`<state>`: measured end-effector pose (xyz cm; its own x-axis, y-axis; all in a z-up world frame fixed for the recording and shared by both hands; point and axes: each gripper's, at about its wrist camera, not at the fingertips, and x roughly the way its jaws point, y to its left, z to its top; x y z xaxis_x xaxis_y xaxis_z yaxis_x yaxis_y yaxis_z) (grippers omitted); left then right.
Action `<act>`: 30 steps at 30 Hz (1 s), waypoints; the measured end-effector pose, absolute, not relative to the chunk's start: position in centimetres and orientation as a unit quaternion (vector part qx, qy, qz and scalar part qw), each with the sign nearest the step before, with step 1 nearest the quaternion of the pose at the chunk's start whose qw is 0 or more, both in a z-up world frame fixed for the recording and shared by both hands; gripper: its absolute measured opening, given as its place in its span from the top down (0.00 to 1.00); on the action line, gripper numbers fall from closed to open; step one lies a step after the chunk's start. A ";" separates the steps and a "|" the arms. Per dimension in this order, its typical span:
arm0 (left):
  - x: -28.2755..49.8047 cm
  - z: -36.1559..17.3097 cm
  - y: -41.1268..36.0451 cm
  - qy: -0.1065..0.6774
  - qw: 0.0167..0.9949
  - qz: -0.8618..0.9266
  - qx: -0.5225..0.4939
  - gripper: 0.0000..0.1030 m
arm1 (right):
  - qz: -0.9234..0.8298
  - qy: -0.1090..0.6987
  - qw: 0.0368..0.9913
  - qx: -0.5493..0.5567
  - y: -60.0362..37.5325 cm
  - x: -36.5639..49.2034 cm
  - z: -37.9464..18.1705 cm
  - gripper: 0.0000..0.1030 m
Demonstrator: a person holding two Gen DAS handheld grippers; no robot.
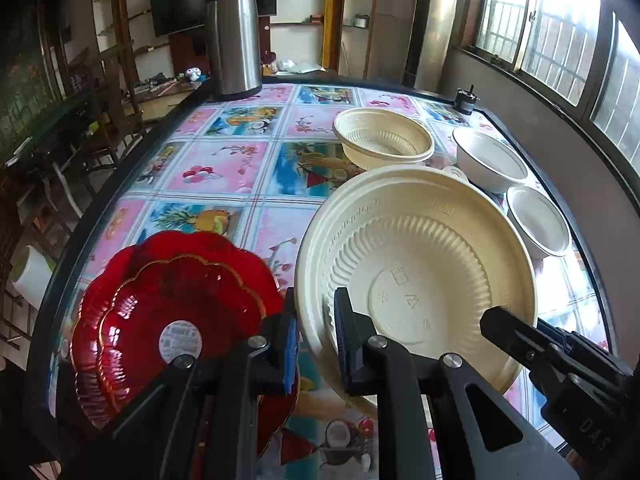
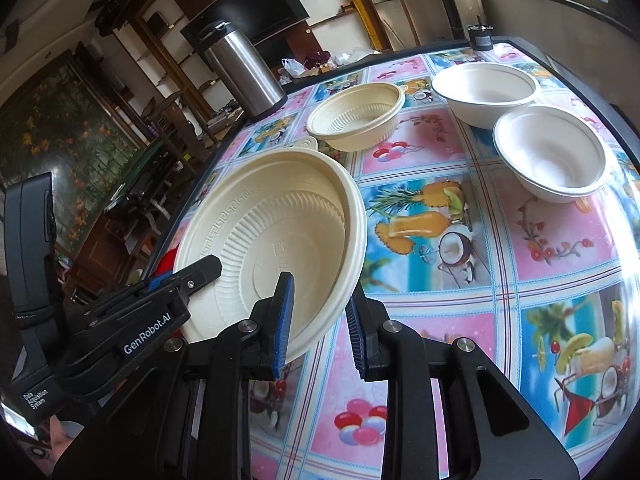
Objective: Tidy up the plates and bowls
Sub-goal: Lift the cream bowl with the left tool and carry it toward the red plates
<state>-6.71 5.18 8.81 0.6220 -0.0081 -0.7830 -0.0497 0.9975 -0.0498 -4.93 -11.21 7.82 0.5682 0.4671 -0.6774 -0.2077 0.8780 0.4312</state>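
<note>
So far the sorting looks only partly done. The big cream bowl (image 1: 416, 276) is off the table (image 1: 224, 168), tilted, and carried by both grippers at once. The left gripper (image 1: 316, 344) pinches its near rim, one pad outside the wall and one inside. The right gripper (image 2: 318, 320) clamps the opposite rim the same way, its jaws nearly together on the thin wall. In the left view the right tool's fingers reach over the bowl's lower right edge.

What seems done: the red plates (image 1: 172, 312) already sit nested, the smaller one inside the larger, near the table's left edge. What seems left: the held bowl needs a place, most likely on or in the small cream bowl (image 2: 356, 116) that stands farther back by the steel flask (image 1: 234, 40). The two white bowls (image 2: 486, 90) (image 2: 552, 152) stand just beside each other on the right, not yet stacked.

The count, as far as I can see:
- red plates: two, nested
- cream ribbed bowls: two, one held, one on the table; the one standing may be two nested, which I cannot settle
- white bowls: two, side by side
- steel flask: one, at the far edge
- a small dark object (image 2: 482, 38) at the far right corner, too small to name
</note>
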 end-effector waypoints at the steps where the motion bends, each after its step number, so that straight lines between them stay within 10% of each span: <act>1: -7.0 8.9 5.2 0.433 0.901 0.013 -0.034 0.85 | 0.195 0.421 0.873 0.152 -11.1 -5.2 8.0 0.75; 30: -10.8 10.1 11.4 0.411 0.907 0.063 -0.070 0.84 | 0.251 0.414 0.869 0.104 -4.6 -6.9 10.0 0.75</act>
<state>-10.76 11.40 10.14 0.6546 0.0556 -0.7540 -0.1714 0.9822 -0.0764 -6.90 -4.57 9.99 0.5308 0.5224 -0.6673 -0.3501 0.8523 0.3886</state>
